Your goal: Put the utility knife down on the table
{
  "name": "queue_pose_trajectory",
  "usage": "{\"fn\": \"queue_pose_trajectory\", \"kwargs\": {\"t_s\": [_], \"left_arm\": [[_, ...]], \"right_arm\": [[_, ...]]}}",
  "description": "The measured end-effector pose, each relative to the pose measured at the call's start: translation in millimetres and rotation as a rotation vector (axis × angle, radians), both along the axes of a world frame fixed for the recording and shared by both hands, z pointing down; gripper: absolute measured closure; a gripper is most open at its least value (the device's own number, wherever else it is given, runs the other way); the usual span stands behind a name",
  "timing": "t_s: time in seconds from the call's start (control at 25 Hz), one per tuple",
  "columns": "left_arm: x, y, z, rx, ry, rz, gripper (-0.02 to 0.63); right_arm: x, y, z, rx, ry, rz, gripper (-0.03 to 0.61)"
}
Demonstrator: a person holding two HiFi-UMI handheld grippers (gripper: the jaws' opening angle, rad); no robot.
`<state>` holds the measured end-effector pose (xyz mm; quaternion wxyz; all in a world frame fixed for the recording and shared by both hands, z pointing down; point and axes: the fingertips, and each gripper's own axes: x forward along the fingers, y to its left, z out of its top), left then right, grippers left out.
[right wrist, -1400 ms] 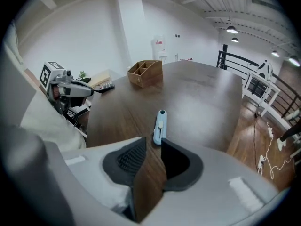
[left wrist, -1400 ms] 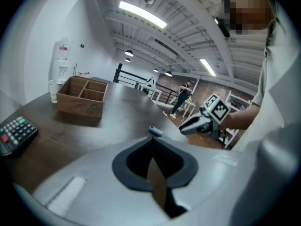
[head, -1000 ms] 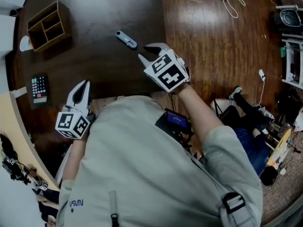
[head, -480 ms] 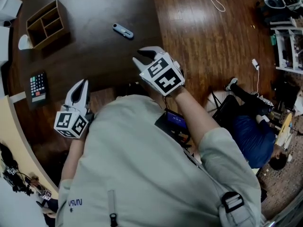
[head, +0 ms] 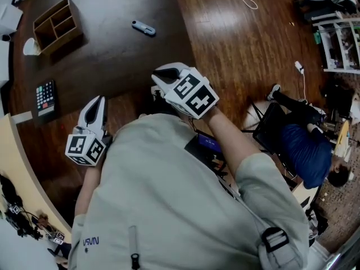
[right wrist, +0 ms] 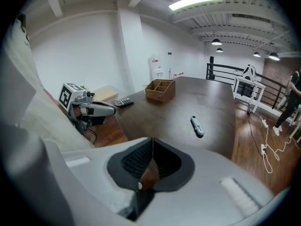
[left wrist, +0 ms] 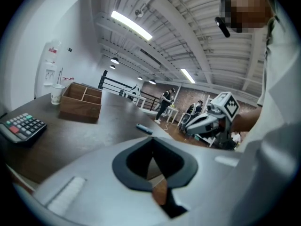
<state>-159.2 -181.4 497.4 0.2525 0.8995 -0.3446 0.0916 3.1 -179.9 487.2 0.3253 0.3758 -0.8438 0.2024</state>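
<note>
The grey utility knife (head: 143,28) lies flat on the dark table (head: 112,61), near its right edge, with nothing touching it. It also shows in the left gripper view as the knife (left wrist: 144,128) and in the right gripper view as the knife (right wrist: 196,125). My right gripper (head: 160,79) hovers off the table's near edge, well short of the knife, its jaws shut and empty (right wrist: 151,142). My left gripper (head: 99,101) is held lower left, close to my body, also shut on nothing (left wrist: 151,142).
A wooden compartment box (head: 56,27) stands at the table's far left with a paper cup (head: 31,49) beside it. A calculator (head: 46,97) lies near the left edge. Wooden floor (head: 242,44) with cables lies right of the table; people stand beyond.
Both grippers have drawn back from the table toward my body. The right gripper is farther from the knife, and its jaws have closed. The knife has stayed where it lay.
</note>
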Motion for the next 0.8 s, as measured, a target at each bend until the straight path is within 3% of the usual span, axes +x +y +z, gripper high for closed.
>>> {"fn": "queue_pose_trajectory", "kwargs": {"t_s": [0.44, 0.64, 0.8], "left_arm": [[-0.4, 43.3, -7.9, -0.003, 0.041, 0.112, 0.612], [18.7, 76.7, -21.1, 0.041, 0.013, 0.238, 0.612], [27.6, 101.2, -23.9, 0.061, -0.009, 0.284, 0.612]], "right_arm": [[-31.4, 51.7, -28.3, 0.006, -0.147, 0.127, 0.577], [-30.2, 84.5, -42.4, 0.01, -0.182, 0.173, 0.577], [-21.2, 110.4, -38.3, -0.01, -0.195, 0.203, 0.577]]}}
